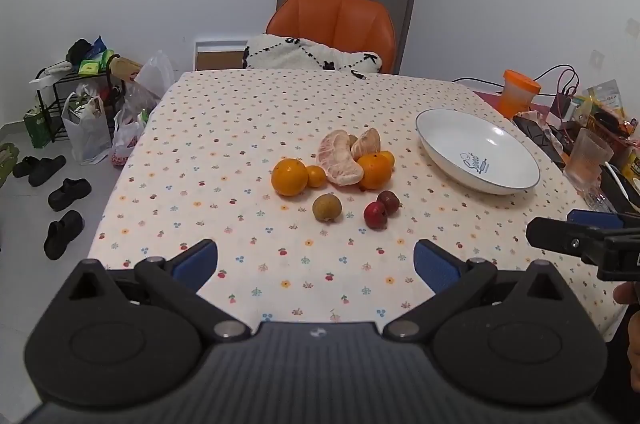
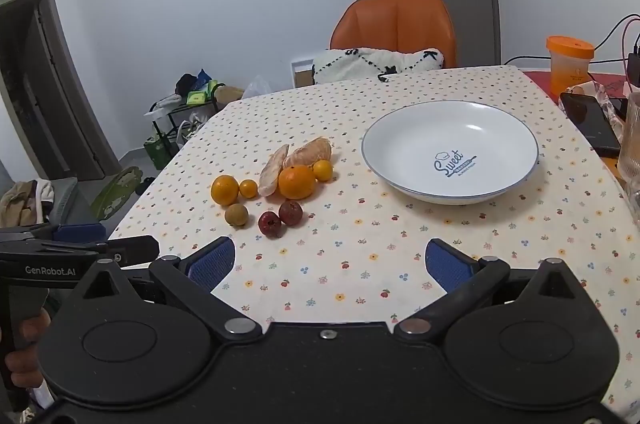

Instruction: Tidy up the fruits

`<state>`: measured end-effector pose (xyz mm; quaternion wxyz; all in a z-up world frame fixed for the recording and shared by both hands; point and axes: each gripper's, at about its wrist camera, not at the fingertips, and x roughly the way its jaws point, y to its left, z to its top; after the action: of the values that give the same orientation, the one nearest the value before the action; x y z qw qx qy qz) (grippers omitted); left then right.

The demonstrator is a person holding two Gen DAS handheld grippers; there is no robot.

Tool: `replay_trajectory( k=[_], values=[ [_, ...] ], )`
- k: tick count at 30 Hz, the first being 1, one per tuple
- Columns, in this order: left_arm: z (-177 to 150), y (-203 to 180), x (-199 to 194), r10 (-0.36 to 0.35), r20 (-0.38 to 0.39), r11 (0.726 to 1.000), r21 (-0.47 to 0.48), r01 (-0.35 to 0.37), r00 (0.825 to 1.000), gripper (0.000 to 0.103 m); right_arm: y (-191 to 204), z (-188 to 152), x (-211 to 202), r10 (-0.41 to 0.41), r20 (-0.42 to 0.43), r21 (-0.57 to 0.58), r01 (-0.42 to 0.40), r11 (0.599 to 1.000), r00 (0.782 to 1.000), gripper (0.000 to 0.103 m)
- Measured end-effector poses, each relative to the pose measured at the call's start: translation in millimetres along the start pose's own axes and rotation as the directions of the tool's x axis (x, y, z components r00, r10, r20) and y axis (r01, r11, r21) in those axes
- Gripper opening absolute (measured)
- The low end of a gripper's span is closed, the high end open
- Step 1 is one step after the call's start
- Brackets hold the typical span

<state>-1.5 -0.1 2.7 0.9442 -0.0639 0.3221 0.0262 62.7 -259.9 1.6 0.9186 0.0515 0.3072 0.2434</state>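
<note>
Left gripper [image 1: 316,264], released, hovers above the tablecloth [image 1: 240,128]. Fruits [image 1: 336,172] cluster at its 12 o'clock; the white plate [image 2: 452,128] lies at 1 o'clock. Right gripper [image 2: 330,264], jaws spread, holds nothing.

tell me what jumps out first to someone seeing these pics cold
A huddle of fruit sits mid-table on the dotted tablecloth: oranges, peeled segments, two small red fruits, one brownish one. To its right stands an empty white plate printed "Sweet". Behind the table, an orange chair glows against the pale wall, and both grippers hover open near the table's front edge.
</note>
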Motion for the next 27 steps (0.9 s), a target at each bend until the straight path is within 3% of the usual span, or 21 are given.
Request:
replay_trajectory(
  k=[27],
  values=[
    [4.7,-4.8,-11.0,0.015,0.030,1.000,0.005,-0.016,0.999,0.103,-4.3,1.4,-3.5,-0.034,0.001,-0.002,0.034,0.999,0.999,0.103]
  ],
)
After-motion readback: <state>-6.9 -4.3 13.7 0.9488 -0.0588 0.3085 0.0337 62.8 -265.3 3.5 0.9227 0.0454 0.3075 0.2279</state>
